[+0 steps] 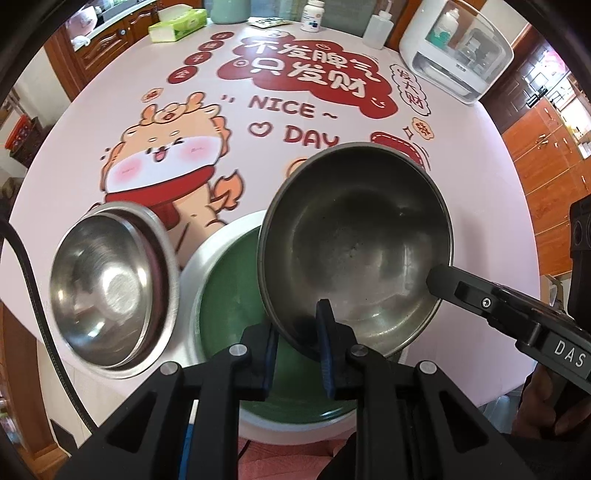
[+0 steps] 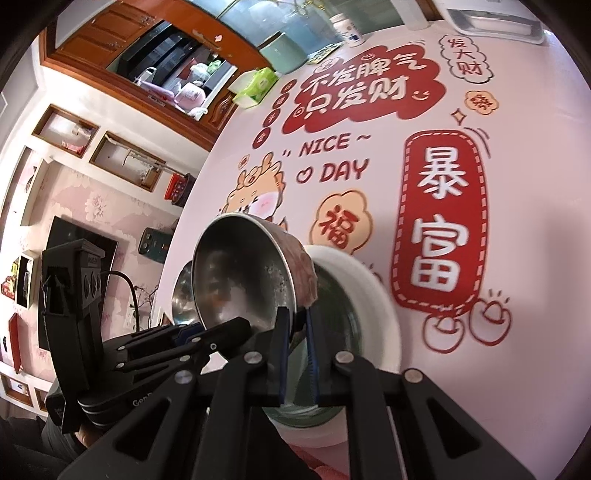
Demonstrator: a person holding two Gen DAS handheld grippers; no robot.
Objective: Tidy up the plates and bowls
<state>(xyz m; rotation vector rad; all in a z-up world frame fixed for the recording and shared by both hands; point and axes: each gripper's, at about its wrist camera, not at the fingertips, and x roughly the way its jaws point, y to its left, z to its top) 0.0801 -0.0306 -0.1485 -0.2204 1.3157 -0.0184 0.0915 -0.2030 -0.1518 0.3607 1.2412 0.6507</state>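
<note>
- We hold the large steel bowl [image 1: 354,243] lifted and tilted above the green plate [image 1: 229,295], near the tabletop's [image 1: 74,155] near edge.
- The left tool [image 1: 297,354] is closed on the bowl's near rim, one pad inside, one outside.
- The right tool [image 2: 295,350] is clamped on the rim further round, its fingers pinching the thin wall; in the left view it reaches in from the right.
- The green plate, white-rimmed, lies flat directly beneath the bowl.
- Just left of it, toward the near left edge, a smaller steel bowl [image 1: 107,288] sits nested in a steel dish [image 1: 162,258].
- The far edge carries a tissue box [image 1: 177,24], bottles and a white appliance [image 1: 458,51], well apart from our work.
- We judge the risk to be the thin rim slipping: two narrow pinches on smooth steel, with the bowl tilted, could let it swing or drop onto the plate.
- If the two hands drift unevenly, the bowl could twist out of one grip.
- A careless lowering could knock the nested bowl beside the plate.
</note>
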